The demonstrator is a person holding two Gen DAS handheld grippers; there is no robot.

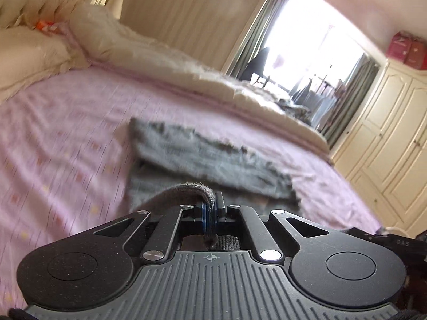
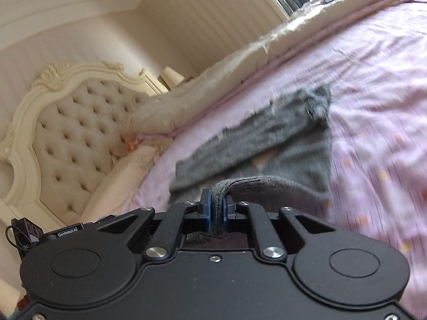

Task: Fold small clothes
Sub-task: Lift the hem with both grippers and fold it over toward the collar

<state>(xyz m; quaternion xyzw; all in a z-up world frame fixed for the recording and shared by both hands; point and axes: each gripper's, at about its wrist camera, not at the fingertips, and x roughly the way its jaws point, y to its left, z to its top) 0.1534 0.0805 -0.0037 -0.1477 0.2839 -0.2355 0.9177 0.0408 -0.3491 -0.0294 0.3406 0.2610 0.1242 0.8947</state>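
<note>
Our left tongs point(image 1: 210, 213) and right tongs point(image 2: 218, 208) each pinch an edge of the gray cloth point(image 1: 202, 157), mid-frame on the bed point(image 1: 66, 122). Pulling unevenly could make our fold crooked.

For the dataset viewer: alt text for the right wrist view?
The right gripper is shut on the edge of a grey knit garment, the rest of which lies on a pink bedsheet. A cream tufted headboard stands at left; the frame is motion-blurred.
</note>
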